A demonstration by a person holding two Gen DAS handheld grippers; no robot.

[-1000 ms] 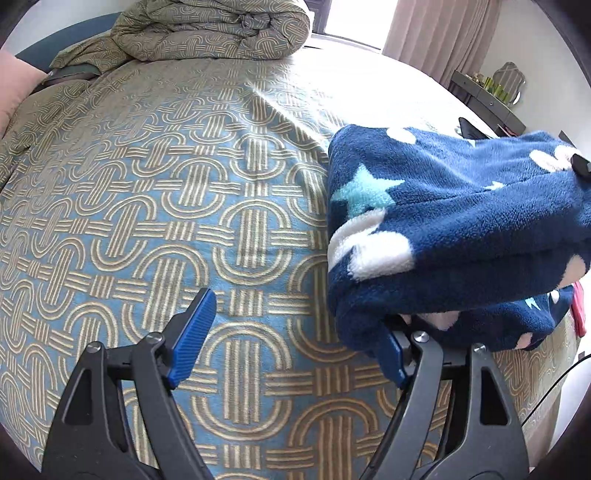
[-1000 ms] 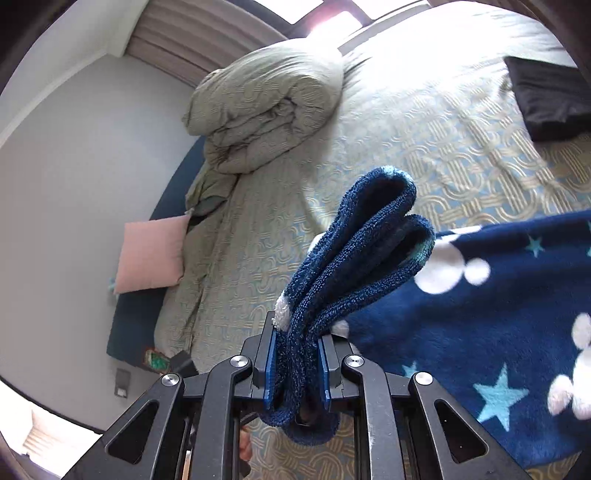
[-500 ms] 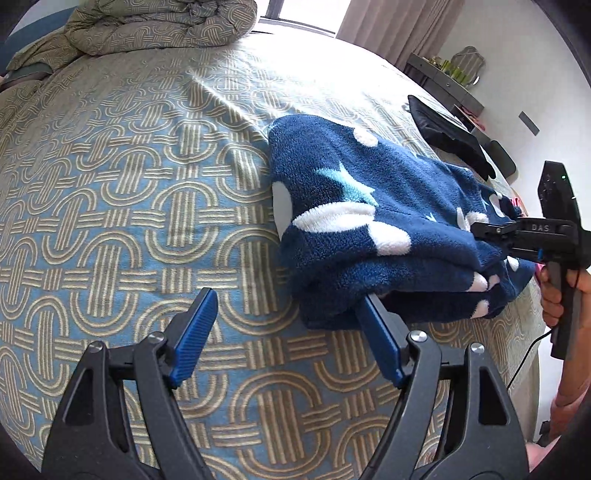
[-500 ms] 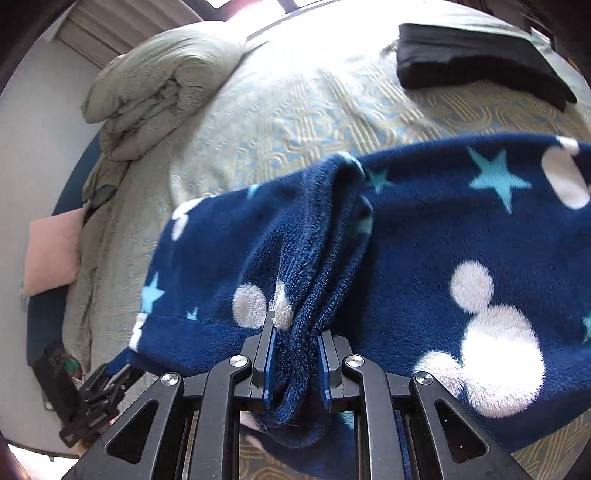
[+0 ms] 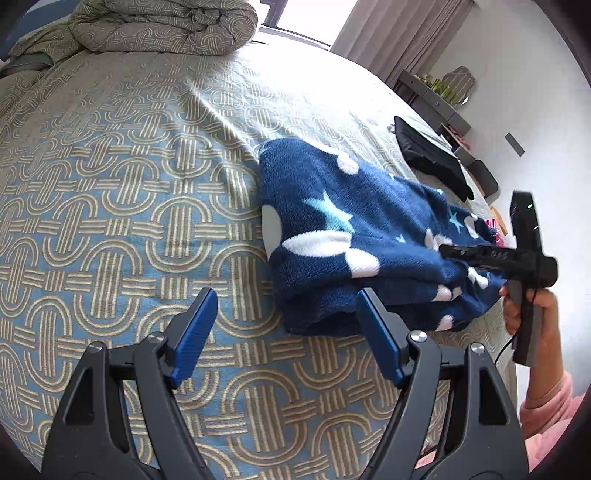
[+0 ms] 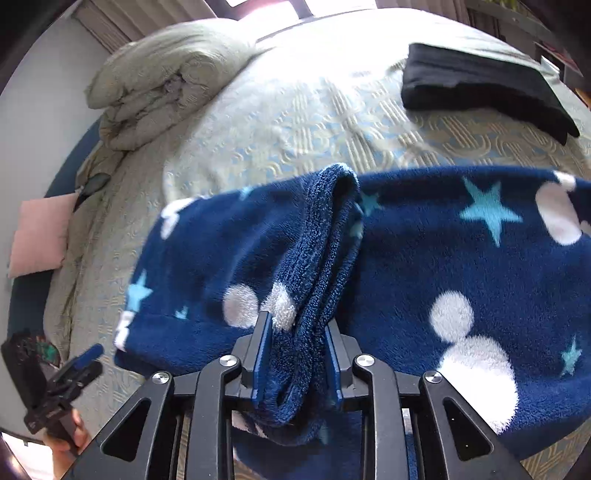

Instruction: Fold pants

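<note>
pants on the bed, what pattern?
Navy fleece pants with light-blue stars and white round blobs; clearest in the right wrist view.

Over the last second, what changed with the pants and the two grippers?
The right gripper carried the pants' bunched edge down onto the folded stack; its jaws have just been opening, fabric still between them. The left gripper backed away from the pants, jaws open and empty. The bed, duvet and black garment stayed put.
</note>
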